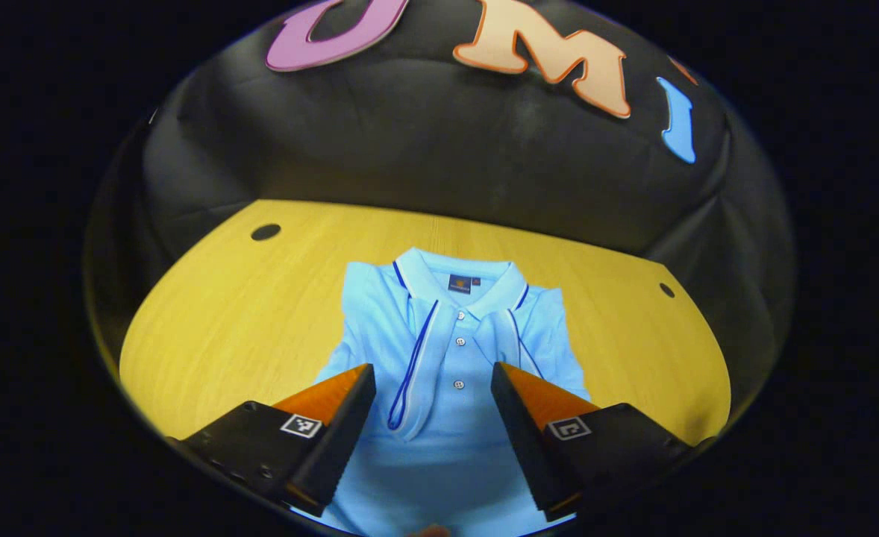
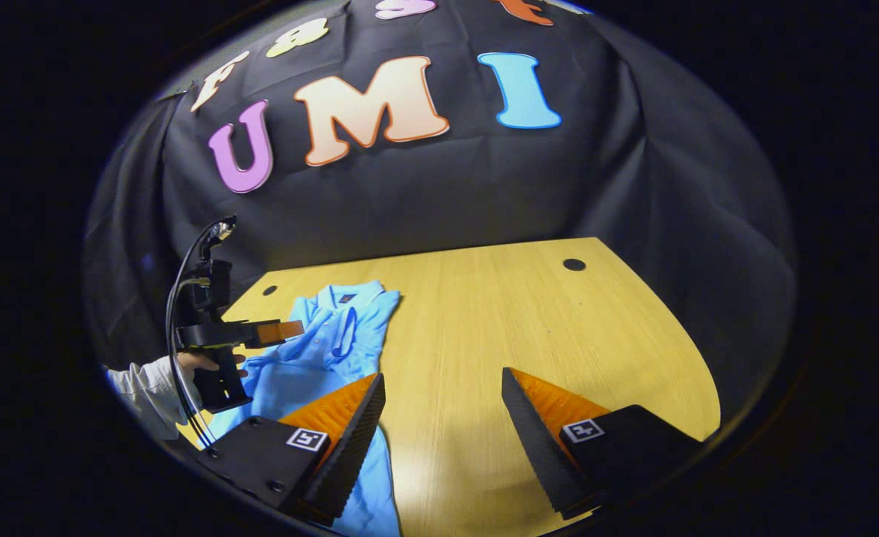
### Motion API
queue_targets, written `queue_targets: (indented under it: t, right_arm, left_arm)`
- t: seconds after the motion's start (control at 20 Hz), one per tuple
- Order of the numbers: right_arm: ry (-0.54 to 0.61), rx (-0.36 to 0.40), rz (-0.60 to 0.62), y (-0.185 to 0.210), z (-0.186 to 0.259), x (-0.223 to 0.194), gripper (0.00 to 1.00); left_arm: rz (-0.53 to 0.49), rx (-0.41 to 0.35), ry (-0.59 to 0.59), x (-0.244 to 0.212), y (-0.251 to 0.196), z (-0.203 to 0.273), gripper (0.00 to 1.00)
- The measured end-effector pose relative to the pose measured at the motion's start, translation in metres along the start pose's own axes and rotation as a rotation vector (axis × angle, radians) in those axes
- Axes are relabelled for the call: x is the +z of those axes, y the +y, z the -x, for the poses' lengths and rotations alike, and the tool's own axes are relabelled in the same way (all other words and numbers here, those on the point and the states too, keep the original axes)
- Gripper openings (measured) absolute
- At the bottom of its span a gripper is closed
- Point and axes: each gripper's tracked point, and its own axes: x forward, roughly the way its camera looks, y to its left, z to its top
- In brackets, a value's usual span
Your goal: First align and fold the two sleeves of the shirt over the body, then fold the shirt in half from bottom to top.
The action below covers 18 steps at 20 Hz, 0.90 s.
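A light blue polo shirt [image 1: 454, 358] lies flat on the wooden table [image 1: 245, 328], collar at the far end, with both sleeves folded in over its body. My left gripper [image 1: 432, 395] hovers open above the shirt's middle, nothing between its fingers. In the right gripper view the same shirt [image 2: 320, 350] lies at the left, and my right gripper [image 2: 443, 406] is open over bare table [image 2: 499, 321] just right of the shirt's lower edge. The left gripper [image 2: 279, 330] appears there too, held by a hand [image 2: 201, 362] above the shirt.
The table has small round holes near its far corners [image 1: 266, 231] [image 1: 666, 289] [image 2: 574, 264]. Black cloth walls close in behind and on both sides. A white sleeve [image 2: 145, 388] reaches in from the left.
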Motion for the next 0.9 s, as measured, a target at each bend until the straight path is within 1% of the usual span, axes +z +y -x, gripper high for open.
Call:
queue_targets:
  t: [0.15,0.2,0.25,0.3,0.35,0.4,0.45,0.55,0.65,0.75,0.8,0.85,0.9]
  right_arm:
    - [0.016,0.107,0.039,0.020,0.012,-0.011,0.98]
    - [0.023,0.130,0.049,0.027,0.019,-0.016,0.92]
    - [0.024,0.143,0.062,0.032,0.026,-0.021,0.92]
    - [0.018,0.147,0.079,0.037,0.032,-0.027,0.98]
    - [0.013,0.146,0.091,0.041,0.040,-0.031,0.92]
    - [0.012,0.146,0.096,0.048,0.048,-0.040,0.92]
    - [0.015,0.145,0.094,0.055,0.056,-0.049,0.98]
    - [0.046,0.119,0.083,0.063,0.070,-0.076,0.98]
    - [0.060,0.093,0.063,0.071,0.084,-0.099,0.98]
    - [0.094,0.050,0.076,0.074,0.092,-0.129,0.98]
    - [0.104,0.026,0.080,0.075,0.098,-0.141,0.92]
    - [0.108,0.001,0.086,0.074,0.102,-0.153,0.98]
    - [0.117,-0.026,0.090,0.072,0.107,-0.165,0.98]
  left_arm:
    - [-0.039,0.038,-0.064,-0.003,0.010,0.065,0.97]
    - [-0.041,0.042,-0.071,-0.010,0.013,0.086,0.96]
    - [-0.044,0.039,-0.069,-0.020,0.016,0.103,0.96]
    - [-0.051,0.036,-0.063,-0.033,0.019,0.118,0.96]
    - [-0.065,0.030,-0.050,-0.046,0.023,0.134,0.96]
    - [-0.082,0.032,-0.034,-0.062,0.031,0.148,0.96]
    - [-0.101,0.033,-0.017,-0.076,0.039,0.161,0.96]
    - [-0.118,0.021,0.024,-0.105,0.052,0.185,0.96]
    - [-0.118,0.022,0.056,-0.132,0.071,0.206,0.96]
    - [-0.113,0.033,0.077,-0.155,0.089,0.220,0.96]
    - [-0.120,0.042,0.090,-0.166,0.097,0.227,0.96]
    - [-0.127,0.056,0.102,-0.177,0.106,0.233,0.96]
    - [-0.130,0.071,0.115,-0.187,0.114,0.239,0.96]
